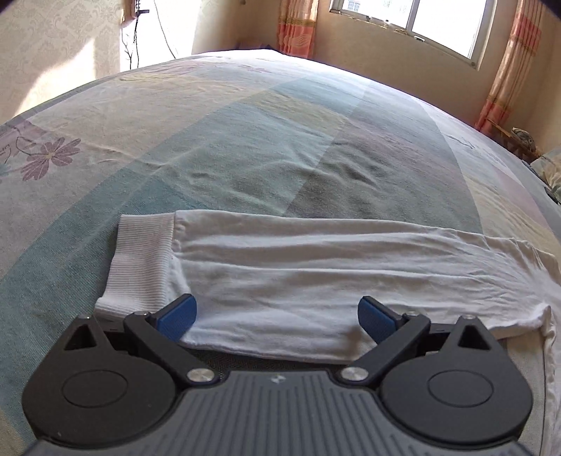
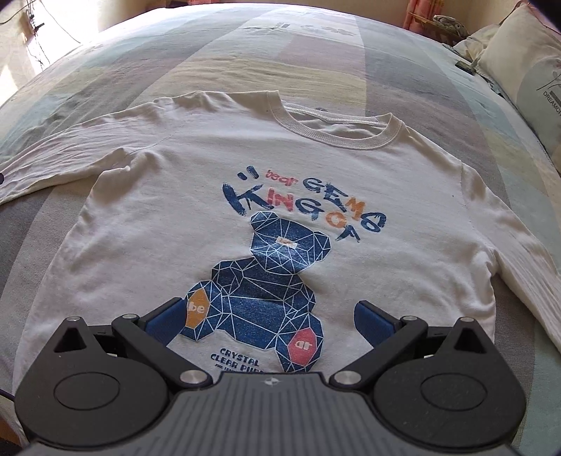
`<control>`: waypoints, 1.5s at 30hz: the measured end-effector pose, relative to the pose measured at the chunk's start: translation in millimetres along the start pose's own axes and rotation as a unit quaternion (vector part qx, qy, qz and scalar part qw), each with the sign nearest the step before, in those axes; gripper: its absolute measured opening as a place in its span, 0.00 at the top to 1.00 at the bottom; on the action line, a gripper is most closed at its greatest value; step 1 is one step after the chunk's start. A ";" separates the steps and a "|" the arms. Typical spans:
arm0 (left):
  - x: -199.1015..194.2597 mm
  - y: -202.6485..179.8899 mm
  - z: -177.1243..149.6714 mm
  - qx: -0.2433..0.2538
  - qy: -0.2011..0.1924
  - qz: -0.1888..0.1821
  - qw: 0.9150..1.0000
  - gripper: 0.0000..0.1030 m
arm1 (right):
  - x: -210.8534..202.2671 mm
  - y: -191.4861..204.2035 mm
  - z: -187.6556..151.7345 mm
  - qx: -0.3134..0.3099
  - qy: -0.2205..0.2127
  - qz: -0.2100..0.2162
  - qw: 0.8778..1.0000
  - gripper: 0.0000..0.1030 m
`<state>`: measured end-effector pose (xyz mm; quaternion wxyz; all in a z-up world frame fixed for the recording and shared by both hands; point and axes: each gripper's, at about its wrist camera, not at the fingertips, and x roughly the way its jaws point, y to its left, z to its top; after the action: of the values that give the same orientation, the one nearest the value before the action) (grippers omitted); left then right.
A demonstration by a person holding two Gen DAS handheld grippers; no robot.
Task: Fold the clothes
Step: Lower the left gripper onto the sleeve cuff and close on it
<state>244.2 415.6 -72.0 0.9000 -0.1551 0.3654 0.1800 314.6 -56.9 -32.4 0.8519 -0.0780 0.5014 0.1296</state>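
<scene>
A white long-sleeved shirt (image 2: 168, 196) lies spread flat on the bed, front up, with a blue geometric bear print (image 2: 266, 280) and a ribbed collar (image 2: 336, 129) at the far side. Its left sleeve (image 1: 298, 266) stretches across the left wrist view, ending in a ribbed cuff (image 1: 140, 263). My left gripper (image 1: 277, 317) hovers open over that sleeve near the cuff, nothing between its blue pads (image 1: 178, 315). My right gripper (image 2: 270, 321) is open above the lower part of the bear print, holding nothing.
The bed sheet (image 1: 245, 140) has pastel stripes and flower prints. Pillows (image 2: 526, 70) lie at the right side. A window (image 1: 438, 21) and orange curtains (image 1: 508, 70) stand beyond the bed's far edge. Cables (image 1: 135, 35) hang on the wall at the far left.
</scene>
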 end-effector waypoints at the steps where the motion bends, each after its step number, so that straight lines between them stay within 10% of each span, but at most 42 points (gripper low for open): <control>1: -4.2 0.3 -2.0 0.006 0.003 0.001 1.000 0.04 | 0.8 1.8 0.6 0.000 0.003 0.003 1.000 0.00; 14: -31.9 9.5 -16.9 -0.139 -0.019 -0.060 0.988 0.04 | 20.0 6.9 -2.6 0.026 0.044 0.033 0.998 0.00; 31: -5.4 65.5 -25.8 -0.370 -0.054 -0.142 0.917 0.03 | 24.5 10.7 -11.2 0.002 0.042 0.020 0.999 0.00; 39: 8.5 59.6 -30.3 -0.394 -0.076 -0.172 0.900 0.03 | 21.8 11.9 -14.3 0.003 0.041 0.015 0.999 0.00; 45: 13.0 27.6 -26.8 -0.315 -0.086 -0.148 0.934 0.03 | 21.1 13.3 -15.2 0.003 0.041 0.012 0.999 0.00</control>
<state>224.7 431.8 -103.6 0.8495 -0.4666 0.1843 0.1632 307.8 -45.2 -58.2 0.8294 -0.0744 0.5369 0.1352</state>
